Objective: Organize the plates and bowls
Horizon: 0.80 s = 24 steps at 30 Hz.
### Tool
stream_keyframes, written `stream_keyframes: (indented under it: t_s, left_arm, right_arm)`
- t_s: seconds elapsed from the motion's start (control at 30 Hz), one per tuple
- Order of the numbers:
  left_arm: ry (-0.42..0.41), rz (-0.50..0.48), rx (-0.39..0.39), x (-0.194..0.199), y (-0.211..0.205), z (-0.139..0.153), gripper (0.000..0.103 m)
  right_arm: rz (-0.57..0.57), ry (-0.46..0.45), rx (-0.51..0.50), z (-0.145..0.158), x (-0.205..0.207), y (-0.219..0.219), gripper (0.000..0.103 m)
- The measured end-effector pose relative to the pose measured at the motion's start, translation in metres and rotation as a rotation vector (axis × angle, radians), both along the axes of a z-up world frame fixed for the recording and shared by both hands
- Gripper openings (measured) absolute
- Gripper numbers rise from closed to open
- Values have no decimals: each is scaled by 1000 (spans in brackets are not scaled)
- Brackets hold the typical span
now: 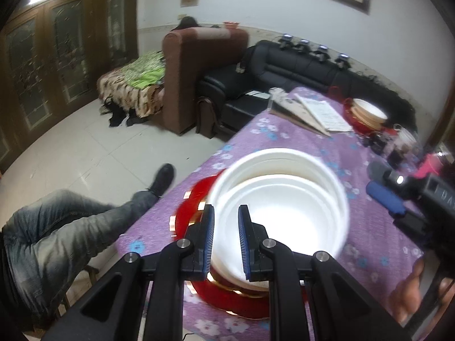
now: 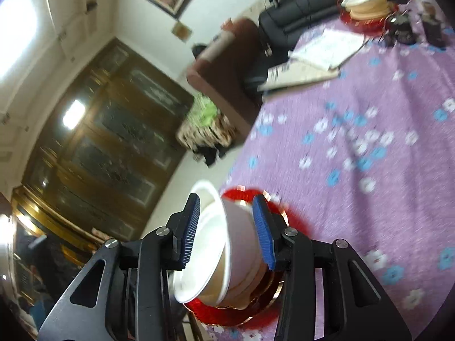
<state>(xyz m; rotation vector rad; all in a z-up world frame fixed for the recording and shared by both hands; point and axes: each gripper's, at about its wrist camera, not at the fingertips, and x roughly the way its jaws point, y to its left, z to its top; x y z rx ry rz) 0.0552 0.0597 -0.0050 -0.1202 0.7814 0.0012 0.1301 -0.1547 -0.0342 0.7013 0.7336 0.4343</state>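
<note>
A stack of white paper bowls (image 1: 280, 207) stands on a red plate with gold trim (image 1: 196, 201) at the near edge of the purple flowered table (image 1: 284, 142). My left gripper (image 1: 226, 240) is shut on the near wall of the top bowl, one finger inside and one outside. In the right wrist view the right gripper (image 2: 227, 231) straddles the rim of the same white bowls (image 2: 239, 236), which look tilted over the red plate (image 2: 295, 224); its jaws look apart from the wall. The right gripper also shows in the left wrist view (image 1: 389, 187).
A second stack of white and tan bowls on a red plate (image 1: 366, 113) stands at the far end of the table, with papers (image 1: 315, 112), jars and dark items (image 1: 398, 142) near it. A person's leg (image 1: 71, 227) is left of the table. Sofas stand behind.
</note>
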Motion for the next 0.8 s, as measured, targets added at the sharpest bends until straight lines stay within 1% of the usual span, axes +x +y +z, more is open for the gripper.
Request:
stream_keyframes:
  t_s: [0.03,0.13,0.2,0.23,0.27,0.3,0.33,0.37,0.47,0.5,0.57,0.67,0.8]
  left_arm:
    - [-7,-22,6,-1,-8,2,16]
    - [-31,-82,35,-7,-35,7,17]
    - [-49,-116,53,-11,-50,11,20]
    - [-62,-126,65,-14,-57,13,26]
    - [-77,-132,80,-17,-64,15,35]
    - [-90,-134,93,-20,-67,16,48]
    - [-106,-132,108,-22,-72,18,54]
    - [-121,-124,122,-24,-74,20,63]
    - [-167,-84,163,-31,-76,25,69]
    - [-176,-70,167,-32,-74,27,74]
    - [-186,-51,167,-33,-72,29,80]
    - [-198,-22,174,-36,-69,29,80]
    - [-185,-10,193,-38,-65,25,80]
  right_arm:
    - [-27,-13,-2,3,-4,-10,50]
    - [-90,-26,-38,6,-15,-32,50]
    - [-111,-23,-49,5,-22,-44,50]
    - [-118,-23,-61,6,-28,-49,50]
    - [-122,-25,-72,6,-31,-53,50]
    - [-124,-30,-82,6,-36,-56,50]
    - [-124,-36,-93,6,-40,-58,50]
    - [-120,-42,-106,7,-45,-59,50]
    - [-95,-66,-137,12,-55,-56,50]
    - [-81,-74,-150,12,-56,-53,50]
    - [-48,-103,-189,14,-58,-42,50]
    - [-8,-168,-259,20,-71,-23,50]
    - [42,-242,-303,27,-86,-3,50]
